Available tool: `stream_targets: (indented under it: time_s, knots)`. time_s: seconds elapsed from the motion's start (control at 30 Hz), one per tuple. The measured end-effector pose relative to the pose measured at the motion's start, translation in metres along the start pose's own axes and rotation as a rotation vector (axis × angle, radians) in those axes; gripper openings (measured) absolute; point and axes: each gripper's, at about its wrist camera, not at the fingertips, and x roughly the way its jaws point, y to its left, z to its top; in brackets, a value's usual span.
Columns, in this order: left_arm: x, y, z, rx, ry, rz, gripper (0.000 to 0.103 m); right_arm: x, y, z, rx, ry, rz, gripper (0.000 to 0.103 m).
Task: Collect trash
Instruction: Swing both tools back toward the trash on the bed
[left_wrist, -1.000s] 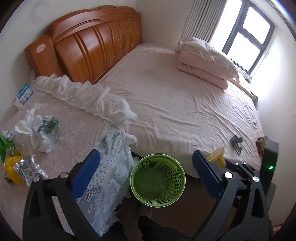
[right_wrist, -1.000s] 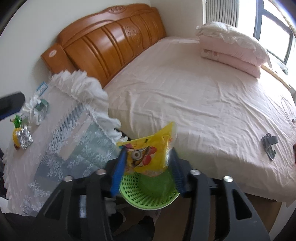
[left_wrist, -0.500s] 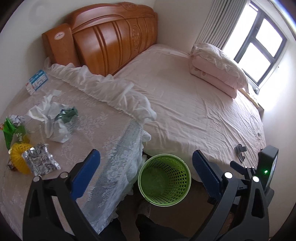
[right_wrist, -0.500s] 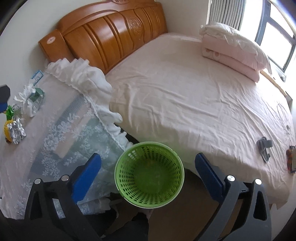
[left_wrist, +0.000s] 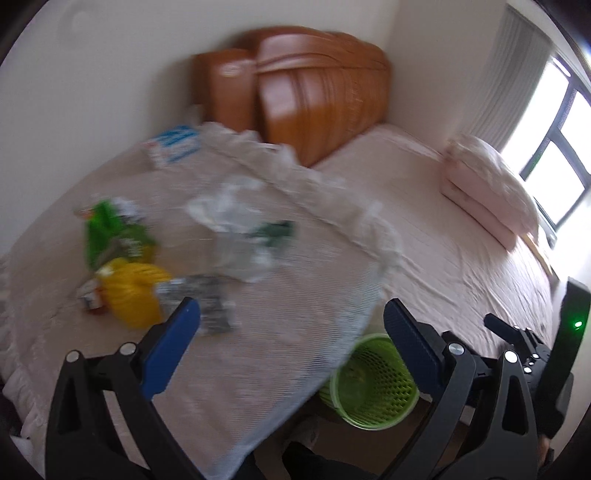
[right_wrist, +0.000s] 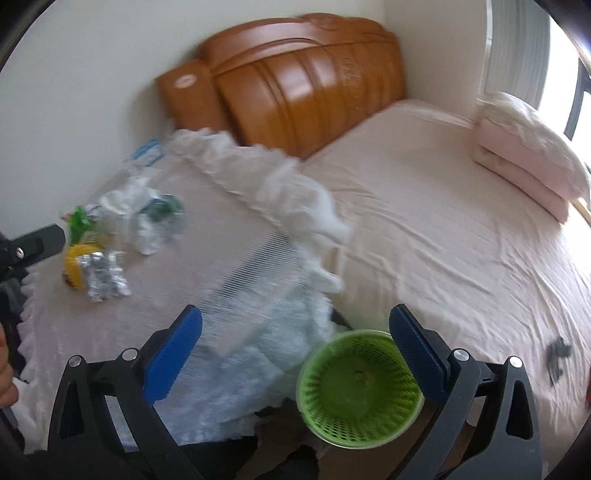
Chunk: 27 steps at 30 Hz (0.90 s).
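Trash lies in a loose cluster on the lace-covered side table (left_wrist: 258, 354), well to the left of the round green perforated plastic basket (right_wrist: 360, 387) that stands on the floor between the table and the pink-sheeted bed (right_wrist: 443, 229). Both grippers are empty with their blue-padded jaws spread wide: the left gripper (left_wrist: 291, 332) hangs over the table's near part, the right gripper (right_wrist: 295, 338) over the gap above the basket's rim. The crinkled silver foil wrapper (left_wrist: 201, 301) sits just ahead of the left gripper's left finger, touching the yellow ribbed wrapper (left_wrist: 135, 291); beyond them lie the green snack packet (left_wrist: 114, 232) and the crumpled white plastic and tissue wad (left_wrist: 236, 236). From the right wrist view the same pile sits far up and to the left, so the left gripper is clearly the nearer one. The foil wrapper's long axis appears to run roughly away from the camera, though blur makes this uncertain; a grasp would likely need the left gripper shifted a little leftward and forward so the jaws straddle it. Something small seems to lie in the basket's bottom, too dim to name.
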Motion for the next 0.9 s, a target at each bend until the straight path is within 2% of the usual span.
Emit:
stream_targets:
  time_s: [0.17,0.27,0.47,0.6,0.73,0.9]
  knots:
    - [-0.012,0.067,-0.013,-0.100,-0.009,0.092,0.095,0.018,0.052,0.012,-0.072,0.027,0.106,0.101]
    - [-0.017,0.104,-0.024,-0.153,-0.002,0.139,0.095,0.028,0.078,0.018,-0.115,0.040,0.137,0.101]
    - [-0.018,0.152,-0.028,-0.217,-0.004,0.178,0.095,0.048,0.124,0.034,-0.146,0.067,0.189,0.101]
    - [-0.003,0.176,-0.010,-0.199,-0.012,0.177,0.095,0.050,0.148,0.046,-0.160,0.059,0.192,0.101]
    - [0.028,0.194,0.019,-0.156,0.004,0.178,0.095,0.052,0.162,0.047,-0.166,0.062,0.176,0.101]
    - [0.074,0.209,0.053,-0.127,0.001,0.143,0.094,0.053,0.174,0.041,-0.189,0.074,0.133,0.101]
